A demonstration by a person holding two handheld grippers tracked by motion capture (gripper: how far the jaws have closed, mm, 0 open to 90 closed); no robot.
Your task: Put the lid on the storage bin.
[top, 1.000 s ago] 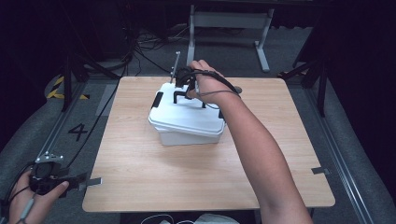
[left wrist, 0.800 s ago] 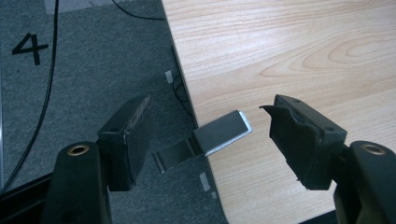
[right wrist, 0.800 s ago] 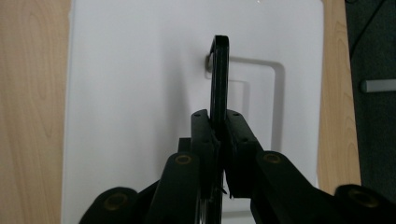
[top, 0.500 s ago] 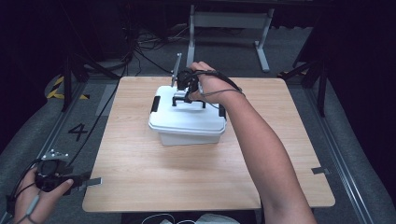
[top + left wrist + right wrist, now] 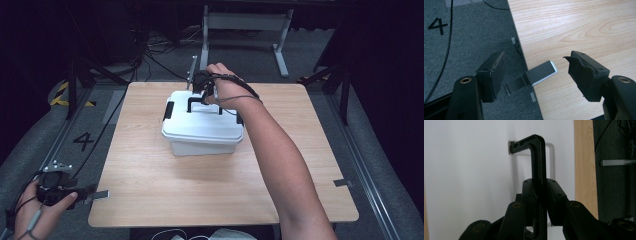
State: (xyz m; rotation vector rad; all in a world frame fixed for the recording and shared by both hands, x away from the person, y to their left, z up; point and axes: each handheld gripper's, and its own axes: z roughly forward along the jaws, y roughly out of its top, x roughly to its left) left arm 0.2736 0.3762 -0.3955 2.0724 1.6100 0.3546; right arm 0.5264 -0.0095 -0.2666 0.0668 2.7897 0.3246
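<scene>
Fingers of my right gripper (image 5: 539, 202) press from both sides on the black handle (image 5: 536, 157) of the white box (image 5: 202, 131). The jaws have just been opening a little, but the pads are on the handle and it sits tight between them. The handle stands up from the lid (image 5: 200, 125), and its long bar runs side to side, along the far edge of the tabletop. The box is longer that way too. It sits on the far half of the tabletop, near the middle between the left and right edges, with its lid on top and a black clip (image 5: 169, 110) on its left end.

My left gripper (image 5: 536, 75) is about half open and holds nothing. It hangs just past the near left corner of the tabletop, over a small grey tab (image 5: 541, 73) stuck on the left edge.

The tabletop (image 5: 150, 190) is light wood, and bare near me. The floor (image 5: 45, 140) is grey carpet with a black 4 (image 5: 82, 141) on it. Black cables (image 5: 150, 50) lie on the floor behind, by a grey metal stand (image 5: 245, 22). The room is dark.
</scene>
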